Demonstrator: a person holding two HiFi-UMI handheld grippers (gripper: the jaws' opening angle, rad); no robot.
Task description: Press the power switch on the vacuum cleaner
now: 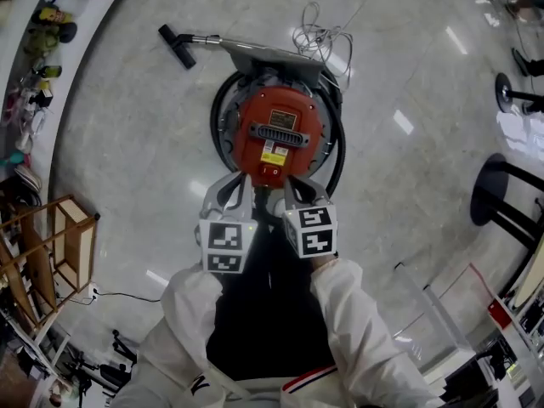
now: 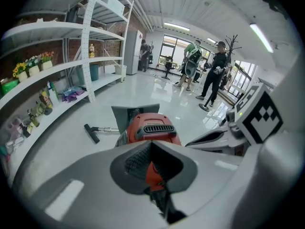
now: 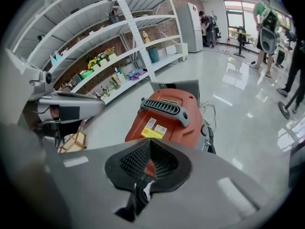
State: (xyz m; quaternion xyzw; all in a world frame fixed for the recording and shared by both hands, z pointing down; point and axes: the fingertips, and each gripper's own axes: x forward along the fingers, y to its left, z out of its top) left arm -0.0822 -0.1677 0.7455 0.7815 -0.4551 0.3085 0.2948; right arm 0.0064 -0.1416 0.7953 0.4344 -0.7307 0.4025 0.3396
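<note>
You hold both grippers side by side over the near edge of the red vacuum cleaner (image 1: 276, 130), which sits on the pale, glossy floor (image 1: 127, 160) straight ahead of you. Your left gripper (image 1: 245, 179) has its jaws drawn together, the ribbed black pads meeting at the tips with nothing caught between them; in the left gripper view the red body (image 2: 151, 128) shows just beyond the closed tips (image 2: 151, 144). Your right gripper (image 1: 287, 184) is drawn together the same way and holds nothing. Its own view looks along the closed tips (image 3: 150, 144) at the near right side of the red housing (image 3: 169, 116), where a yellow label (image 3: 151, 133) sits below a black slotted grille (image 3: 167, 109). From above, both sets of tips hang close over the near rim of the machine, the left at its near-left and the right at its near-right; you cannot tell from these views whether either one touches it, and the power switch itself cannot be picked out. A black hose (image 1: 338, 155) curls round the body. At its far side lie a grey panel (image 1: 272, 58) and a loose white cord (image 1: 321, 36), and the floor nozzle (image 1: 177, 44) lies to the far left. White shelves (image 2: 57, 66) run along the left wall, and several people (image 2: 217, 70) stand far off.
</note>
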